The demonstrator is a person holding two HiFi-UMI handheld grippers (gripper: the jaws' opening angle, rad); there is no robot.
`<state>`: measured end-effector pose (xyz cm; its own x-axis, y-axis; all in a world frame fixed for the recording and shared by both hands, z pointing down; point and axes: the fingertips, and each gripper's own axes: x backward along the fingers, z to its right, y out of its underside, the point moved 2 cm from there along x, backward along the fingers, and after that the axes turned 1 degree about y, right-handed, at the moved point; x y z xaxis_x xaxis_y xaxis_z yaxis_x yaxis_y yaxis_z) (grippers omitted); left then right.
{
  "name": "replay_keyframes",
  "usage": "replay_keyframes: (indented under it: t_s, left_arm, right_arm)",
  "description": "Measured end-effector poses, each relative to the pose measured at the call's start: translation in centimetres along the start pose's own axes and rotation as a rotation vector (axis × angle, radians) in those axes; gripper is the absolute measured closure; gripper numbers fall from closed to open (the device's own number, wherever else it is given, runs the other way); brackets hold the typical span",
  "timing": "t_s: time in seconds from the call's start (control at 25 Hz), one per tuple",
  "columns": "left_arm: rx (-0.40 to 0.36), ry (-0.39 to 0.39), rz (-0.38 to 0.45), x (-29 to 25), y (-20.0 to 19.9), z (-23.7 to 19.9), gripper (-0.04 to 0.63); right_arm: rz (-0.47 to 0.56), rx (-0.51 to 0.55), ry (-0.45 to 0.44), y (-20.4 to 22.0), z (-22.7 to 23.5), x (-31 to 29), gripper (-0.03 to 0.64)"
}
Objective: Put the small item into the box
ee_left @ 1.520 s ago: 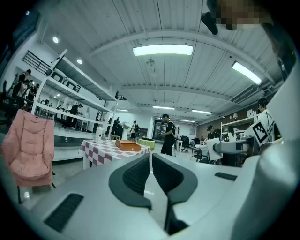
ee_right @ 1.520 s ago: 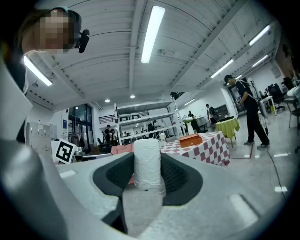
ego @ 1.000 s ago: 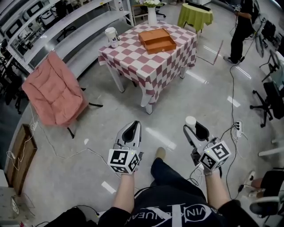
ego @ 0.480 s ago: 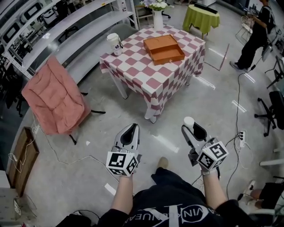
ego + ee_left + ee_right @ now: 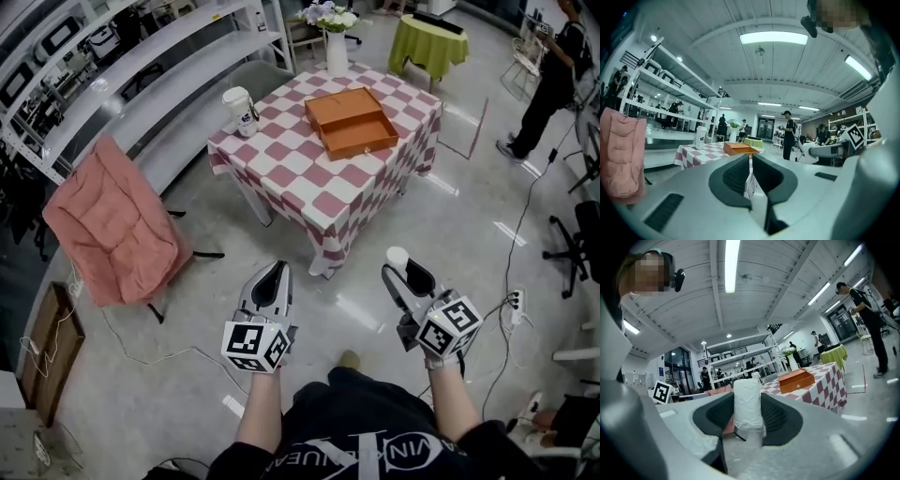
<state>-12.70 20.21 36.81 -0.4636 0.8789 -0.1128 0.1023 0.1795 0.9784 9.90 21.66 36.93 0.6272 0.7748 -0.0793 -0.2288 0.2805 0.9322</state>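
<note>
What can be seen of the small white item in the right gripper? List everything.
The small white item is a stubby upright cylinder with a flat top. It looks wrapped in wrinkled white paper or tape. It stands clamped between the dark ribbed fingers of the right gripper, which press it on both sides, and its top rises above them. A thin dark strand shows at its lower left. It is held in the air, well short of the checked table and the orange box.

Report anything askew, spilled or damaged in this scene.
Nothing stands out. The orange box lies flat on the checkered table, the cup and vase stand upright, and the right gripper holds the white item upright.
</note>
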Motion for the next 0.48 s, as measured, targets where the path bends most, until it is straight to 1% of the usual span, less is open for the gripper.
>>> replay_keyframes:
  t_s: [0.2,0.36,0.48]
  left_arm:
    - [0.009,0.023,-0.029,-2.4,0.7,-0.1,0.571]
    - [-0.01,0.049,-0.04,-3.5,0.3,0.2,0.571]
    - [-0.007,0.039,-0.051,-3.9,0.2,-0.6,0.571]
  right_arm:
    - [-0.012,-0.016,0.021,0.0,1.8,-0.6,0.439]
    - [0.003,-0.073,0.051,0.2,3.4,-0.7,0.439]
    - [0.016,-0.108,0.061,0.3,3.9,-1.0,0.439]
